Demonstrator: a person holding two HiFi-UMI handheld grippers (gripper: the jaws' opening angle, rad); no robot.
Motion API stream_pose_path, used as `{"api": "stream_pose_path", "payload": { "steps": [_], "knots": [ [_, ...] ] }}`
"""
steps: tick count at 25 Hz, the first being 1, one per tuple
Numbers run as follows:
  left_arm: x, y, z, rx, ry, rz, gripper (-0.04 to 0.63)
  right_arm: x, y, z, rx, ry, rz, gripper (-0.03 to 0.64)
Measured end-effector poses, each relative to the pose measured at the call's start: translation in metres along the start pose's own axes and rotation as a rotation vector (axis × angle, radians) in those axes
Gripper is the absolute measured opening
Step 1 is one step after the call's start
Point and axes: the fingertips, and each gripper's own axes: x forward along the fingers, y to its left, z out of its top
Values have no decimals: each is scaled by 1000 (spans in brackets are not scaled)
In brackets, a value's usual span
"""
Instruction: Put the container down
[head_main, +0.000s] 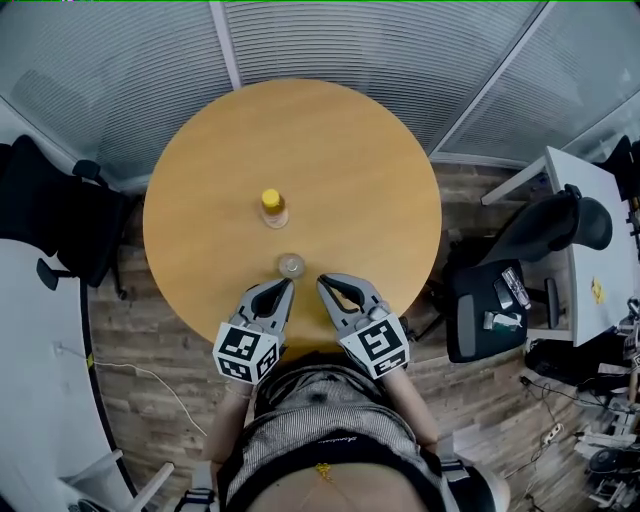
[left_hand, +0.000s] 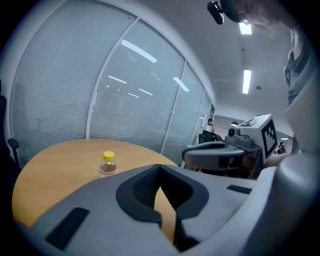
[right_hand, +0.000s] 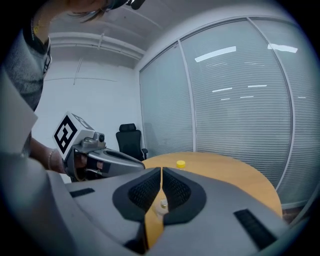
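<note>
A small clear container (head_main: 290, 266) stands upright on the round wooden table (head_main: 350, 160), near its front edge. Farther back stands a bottle (head_main: 272, 208) with a yellow cap, which also shows as the bottle (left_hand: 108, 164) in the left gripper view. My left gripper (head_main: 287, 285) is shut with nothing in it, its tips just in front of the clear container. My right gripper (head_main: 322, 282) is also shut and empty, a little to the container's right. In the right gripper view the container (right_hand: 162, 205) shows low behind the closed jaws of the right gripper (right_hand: 161, 170).
A black office chair (head_main: 60, 220) stands left of the table, and another chair (head_main: 500, 300) stands right of it by a white desk (head_main: 590, 250). Glass walls with blinds (head_main: 350, 50) close off the far side. Both grippers hang over the table's near edge, close together.
</note>
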Motion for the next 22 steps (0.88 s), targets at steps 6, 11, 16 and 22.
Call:
{"api": "stream_pose_path", "payload": {
  "steps": [6,11,16,22],
  "knots": [
    [-11,-11,44,11,-82,-1,20,-5,3,34,-4,-93,29,28],
    [-13,-18,63,21,-116,-1,20,-7,7,51,-18,-129,47,28],
    [-14,-18,65,78,-106,28,20,-7,10,52,-24,-122,56,23],
    [-12,-22,64,83,-91,14,20,-7,10,50,-22,-106,55,23]
  ]
}}
